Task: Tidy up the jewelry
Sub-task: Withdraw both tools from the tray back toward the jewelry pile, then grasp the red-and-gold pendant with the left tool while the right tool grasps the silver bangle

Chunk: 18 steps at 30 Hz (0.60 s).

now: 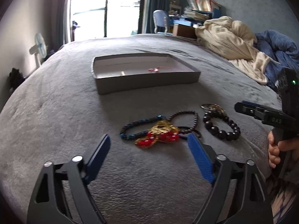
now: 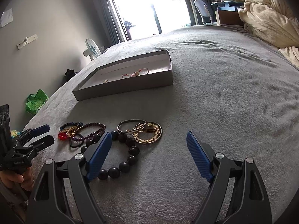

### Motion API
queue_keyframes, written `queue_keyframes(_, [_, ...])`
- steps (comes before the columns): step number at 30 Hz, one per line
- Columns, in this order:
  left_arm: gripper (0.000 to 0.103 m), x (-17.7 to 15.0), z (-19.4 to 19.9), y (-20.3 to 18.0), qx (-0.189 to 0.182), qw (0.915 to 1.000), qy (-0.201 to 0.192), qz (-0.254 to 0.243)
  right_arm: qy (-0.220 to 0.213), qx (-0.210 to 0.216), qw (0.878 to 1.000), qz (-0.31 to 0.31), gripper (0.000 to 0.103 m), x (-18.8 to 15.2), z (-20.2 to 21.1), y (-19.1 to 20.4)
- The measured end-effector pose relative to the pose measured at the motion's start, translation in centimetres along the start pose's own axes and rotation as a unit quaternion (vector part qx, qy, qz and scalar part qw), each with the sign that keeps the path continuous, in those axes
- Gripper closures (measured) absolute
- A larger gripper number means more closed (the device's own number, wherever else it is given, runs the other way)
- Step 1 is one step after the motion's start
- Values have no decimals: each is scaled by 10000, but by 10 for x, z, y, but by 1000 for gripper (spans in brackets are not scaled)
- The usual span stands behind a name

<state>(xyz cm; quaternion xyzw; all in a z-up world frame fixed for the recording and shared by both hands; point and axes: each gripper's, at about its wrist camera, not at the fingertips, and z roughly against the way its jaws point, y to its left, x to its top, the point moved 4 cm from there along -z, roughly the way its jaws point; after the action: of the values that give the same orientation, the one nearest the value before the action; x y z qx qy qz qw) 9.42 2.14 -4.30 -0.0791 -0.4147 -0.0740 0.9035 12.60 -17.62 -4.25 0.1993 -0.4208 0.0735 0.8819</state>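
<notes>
A pile of jewelry lies on the grey bedspread: a red and gold piece (image 1: 158, 135), a blue-black bracelet (image 1: 138, 126), a thin dark bead strand (image 1: 186, 120) and a big black bead bracelet (image 1: 221, 126), also in the right wrist view (image 2: 121, 155). Gold hoops and a thin bangle (image 2: 147, 132) lie beside it. A shallow grey box (image 1: 147, 80) farther back holds a pink string bracelet (image 1: 155, 70). My left gripper (image 1: 148, 143) is open just in front of the red and gold piece. My right gripper (image 2: 147, 141) is open above the black beads.
A cream blanket (image 1: 229, 37) and a blue quilt (image 1: 276, 44) are heaped at the bed's right side. A fan (image 2: 92, 49) stands off the left edge, near a green bag (image 2: 36, 100). A desk and chair (image 1: 162, 23) stand beyond the bed.
</notes>
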Motion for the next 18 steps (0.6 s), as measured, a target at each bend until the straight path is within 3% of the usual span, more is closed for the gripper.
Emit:
queue_keyframes(5, [45, 4, -8, -1, -205, 9997, 116, 56, 48, 11, 10000, 21, 22, -2, -1, 1])
queue_keyframes(13, [53, 6, -22, -4, -320, 9987, 386, 111, 52, 13, 10000, 38, 22, -3, -2, 2])
queue_keyframes(15, [68, 3, -23, -6, -271, 9988, 418, 30, 55, 13, 10000, 62, 22, -3, -2, 3])
queue_keyframes(17, [70, 2, -22, -7, -261, 9989, 393, -33, 62, 24, 9999, 118, 22, -4, -2, 6])
queue_keyframes(18, [77, 2, -20, -8, -263, 9990, 344, -53, 67, 31, 9999, 142, 22, -5, -2, 7])
